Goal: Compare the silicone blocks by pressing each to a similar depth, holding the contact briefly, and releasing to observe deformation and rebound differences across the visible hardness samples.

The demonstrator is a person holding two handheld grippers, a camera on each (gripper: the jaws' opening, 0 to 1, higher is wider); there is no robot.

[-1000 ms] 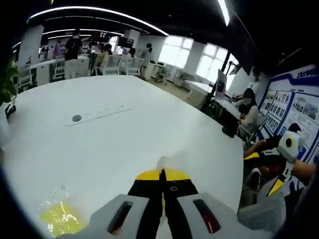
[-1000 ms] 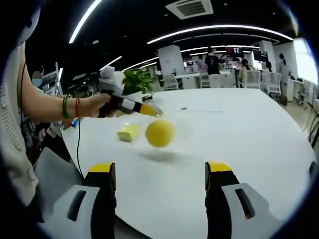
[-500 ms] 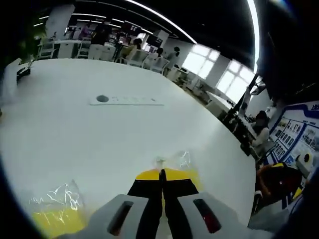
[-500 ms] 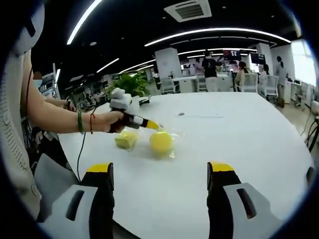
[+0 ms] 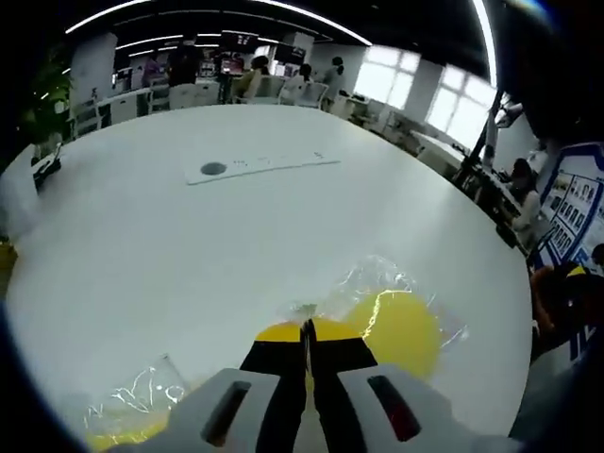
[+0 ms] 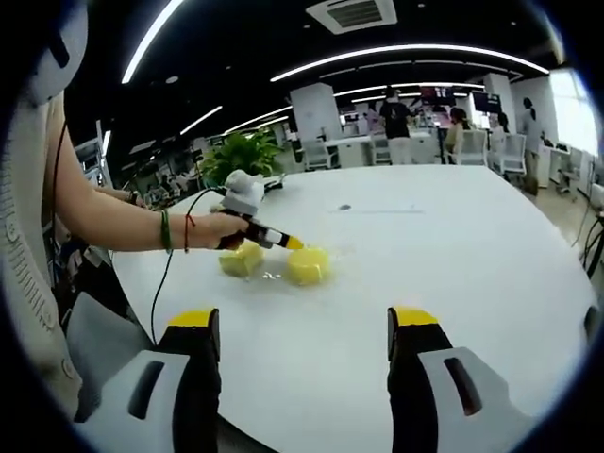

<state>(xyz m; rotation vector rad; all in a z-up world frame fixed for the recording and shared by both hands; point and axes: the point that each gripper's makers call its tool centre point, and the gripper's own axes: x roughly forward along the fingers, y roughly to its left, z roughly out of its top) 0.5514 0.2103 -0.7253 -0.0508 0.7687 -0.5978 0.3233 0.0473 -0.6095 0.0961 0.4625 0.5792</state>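
On the white table (image 6: 453,274), just past the closed yellow tips of the left gripper (image 5: 306,332), sits a round yellow block in a clear bag (image 5: 401,330). Lies a little to the right of those tips in the left gripper view, with crinkly bag film touching them. Looks like the tips pinch that film, not the block itself, though hard to be sure. Rests flat on the table now. No long side to speak of on this round one, so any way in would do.

Beside it, on the hand side, sits a second yellow block in a bag (image 6: 240,260), more square. Close together in the right gripper view, maybe touching.

Much nearer to both blocks: the left gripper (image 6: 283,242). Far back from them, near the table edge: the right gripper (image 6: 302,326), jaws wide apart, holding nothing.

Next press probably best done from the left side, straight down on the round block.
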